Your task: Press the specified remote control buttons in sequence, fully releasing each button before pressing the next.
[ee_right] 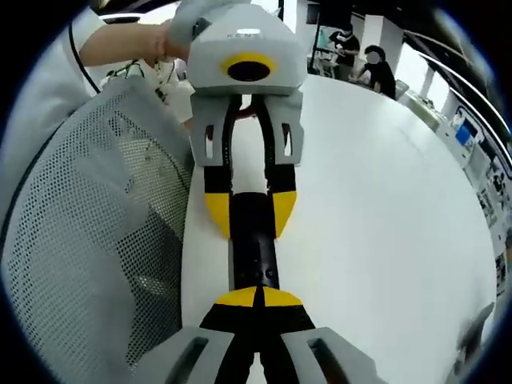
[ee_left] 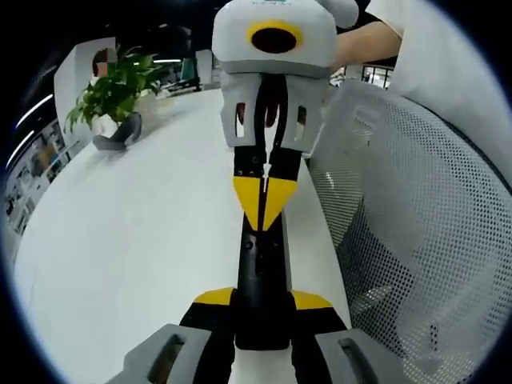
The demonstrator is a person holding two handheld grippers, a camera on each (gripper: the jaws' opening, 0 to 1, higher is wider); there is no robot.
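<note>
Remote control [ee_left: 262,280] buttons under claw tips

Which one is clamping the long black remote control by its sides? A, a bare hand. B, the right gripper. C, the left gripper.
C: the left gripper has its yellow-tipped jaws on either side of the long black remote control, while the right gripper has its closed tips together over the remote's top face.
</note>
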